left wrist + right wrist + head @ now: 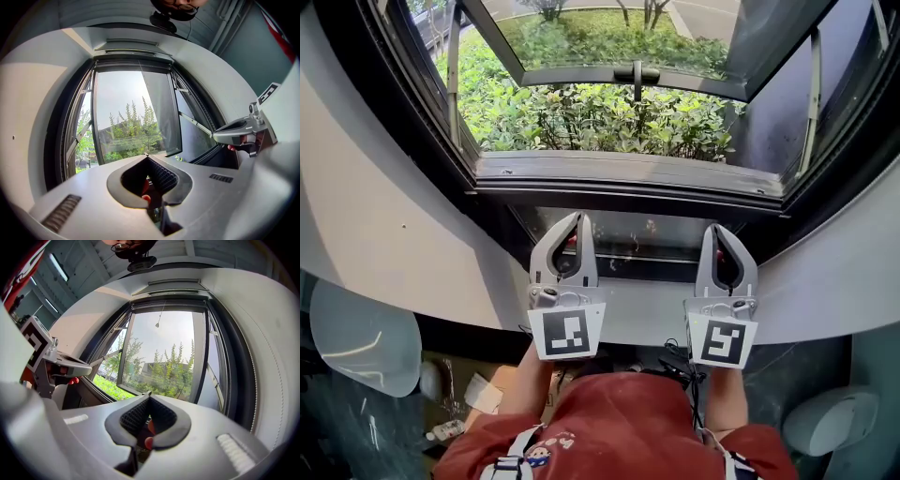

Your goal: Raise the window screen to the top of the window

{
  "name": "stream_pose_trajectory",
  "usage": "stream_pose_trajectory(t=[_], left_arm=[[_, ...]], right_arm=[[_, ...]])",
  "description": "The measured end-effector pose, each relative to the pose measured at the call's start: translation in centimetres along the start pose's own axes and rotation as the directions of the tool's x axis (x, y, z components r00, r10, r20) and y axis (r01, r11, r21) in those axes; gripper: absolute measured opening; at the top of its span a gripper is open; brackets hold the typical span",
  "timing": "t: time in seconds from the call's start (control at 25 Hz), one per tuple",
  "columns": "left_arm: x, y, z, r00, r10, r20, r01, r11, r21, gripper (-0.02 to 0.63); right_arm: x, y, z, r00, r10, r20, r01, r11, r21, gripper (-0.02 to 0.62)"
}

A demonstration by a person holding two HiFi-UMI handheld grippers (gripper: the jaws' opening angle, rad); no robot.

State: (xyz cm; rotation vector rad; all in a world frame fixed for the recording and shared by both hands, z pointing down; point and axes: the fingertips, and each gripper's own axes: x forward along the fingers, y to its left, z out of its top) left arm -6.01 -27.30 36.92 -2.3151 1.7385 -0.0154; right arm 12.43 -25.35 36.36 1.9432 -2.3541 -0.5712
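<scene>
Both grippers hover by the open window; the screen is up at the top.
Head view: left gripper [578, 217] and right gripper [718, 228] side by side just inside the window frame [628, 183], jaws pressed together on nothing. Left gripper view: window screen [133, 52] sits at the frame's top edge. Right gripper view: pull cord [158, 325] dangles from the frame's top.

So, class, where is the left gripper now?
In the head view, the left gripper sits left of centre, beside the right gripper, just below the window frame.

Plain indoor room, dark-framed window [628, 174] swung open, green hedge [581, 117] just outside, white walls [375, 216], strip lights [57, 267] overhead.
</scene>
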Motion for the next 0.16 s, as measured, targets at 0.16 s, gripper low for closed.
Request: stream_pose_trajectory(t=[0.16], left_arm=[[0.09,-0.17,0.01,1.000,0.000,0.003,0.000,1.000,0.001,0.006]], right_arm=[[-0.03,-0.27,-0.15,1.000,-0.004,-0.003,0.004,1.000,0.003,0.011]])
